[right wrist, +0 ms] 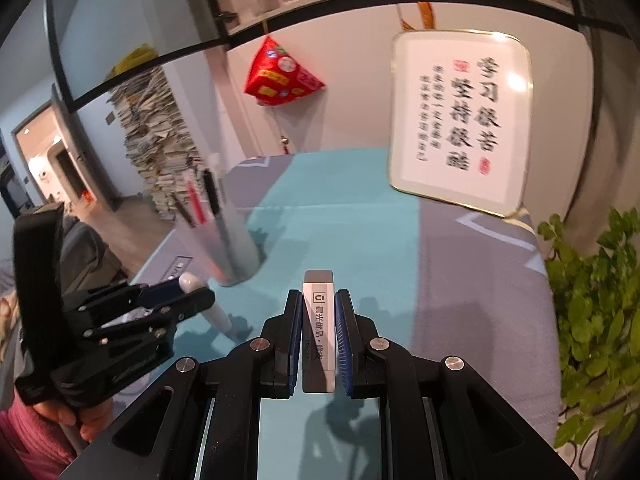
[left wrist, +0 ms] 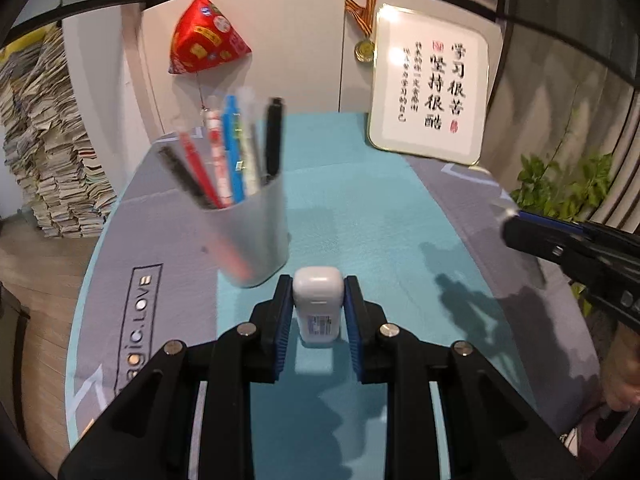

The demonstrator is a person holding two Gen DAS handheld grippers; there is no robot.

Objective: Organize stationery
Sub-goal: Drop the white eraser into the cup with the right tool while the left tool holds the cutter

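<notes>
Two small items are in hand at once. The left gripper (left wrist: 318, 294) is clamped on a white correction-fluid bottle (left wrist: 318, 304), just in front of the pen cup (left wrist: 250, 232). The right gripper (right wrist: 319, 320) is clamped on a boxed eraser (right wrist: 319, 328), well to the right of that cup. Both appear lifted clear of the desk mat (left wrist: 360, 200). The step looks like carrying; next, each must be brought to the cup or set beside it, without knocking the leaning pens (left wrist: 236, 152).
</notes>
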